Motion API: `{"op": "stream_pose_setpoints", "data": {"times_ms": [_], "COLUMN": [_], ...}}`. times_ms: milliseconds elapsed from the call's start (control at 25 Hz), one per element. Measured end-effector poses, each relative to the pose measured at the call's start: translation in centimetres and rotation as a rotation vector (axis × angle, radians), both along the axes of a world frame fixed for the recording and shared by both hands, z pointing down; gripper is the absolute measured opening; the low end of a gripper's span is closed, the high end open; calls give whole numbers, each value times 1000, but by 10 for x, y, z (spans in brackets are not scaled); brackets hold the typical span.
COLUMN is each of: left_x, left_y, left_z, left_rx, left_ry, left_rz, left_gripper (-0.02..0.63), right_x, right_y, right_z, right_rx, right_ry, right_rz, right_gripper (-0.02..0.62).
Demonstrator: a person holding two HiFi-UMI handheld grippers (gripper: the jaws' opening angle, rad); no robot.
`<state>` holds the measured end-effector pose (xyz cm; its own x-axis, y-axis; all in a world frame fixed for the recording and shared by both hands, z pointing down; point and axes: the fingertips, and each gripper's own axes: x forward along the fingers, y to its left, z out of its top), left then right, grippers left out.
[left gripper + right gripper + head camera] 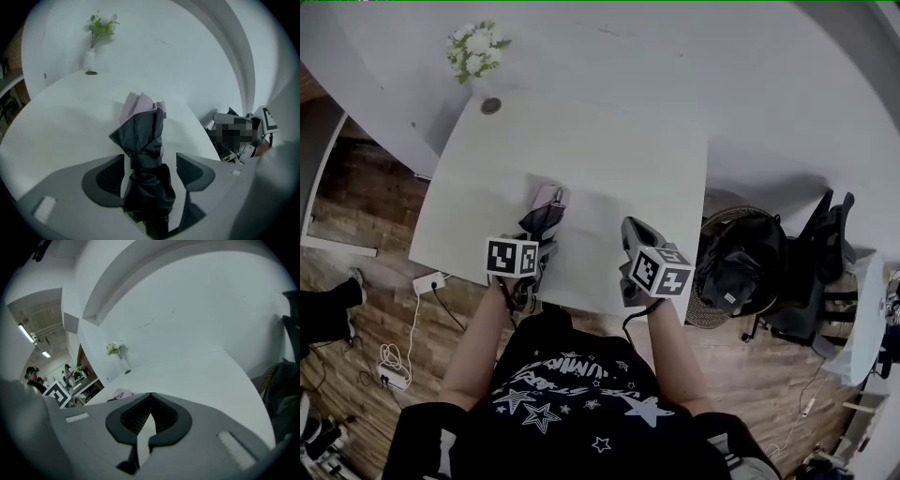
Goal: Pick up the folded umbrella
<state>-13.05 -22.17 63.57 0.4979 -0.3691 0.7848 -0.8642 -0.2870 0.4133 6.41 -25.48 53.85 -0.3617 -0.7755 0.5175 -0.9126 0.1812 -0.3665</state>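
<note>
Now I'm straddling the one folded umbrella (143, 136) with the left gripper (150, 160), jaws wide apart; right gripper (150, 409) jaws together, empty.

The umbrella (546, 211) lay near the table's (609, 159) front edge, between the left gripper's (150, 157) jaws; the right gripper (151, 397) hung just right of it; flowers (475, 49) stood far left; a basket (705, 317) sat right of the table.
</note>
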Motion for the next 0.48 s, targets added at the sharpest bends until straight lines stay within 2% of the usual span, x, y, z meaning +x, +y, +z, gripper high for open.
{"op": "stream_pose_setpoints", "data": {"times_ms": [200,480], "left_x": [4,2], "left_y": [-1,-4], "left_z": [10,19], "left_rx": [-20,-28], "left_ry": [-19,-79], "left_rz": [8,18], "left_gripper": [351,297], "right_x": [8,12], "right_y": [3,5], "right_z": [1,1], "right_rx": [-6,-9], "right_ry": [-4,-5], "right_rz": [26,37], "right_gripper": [17,17]}}
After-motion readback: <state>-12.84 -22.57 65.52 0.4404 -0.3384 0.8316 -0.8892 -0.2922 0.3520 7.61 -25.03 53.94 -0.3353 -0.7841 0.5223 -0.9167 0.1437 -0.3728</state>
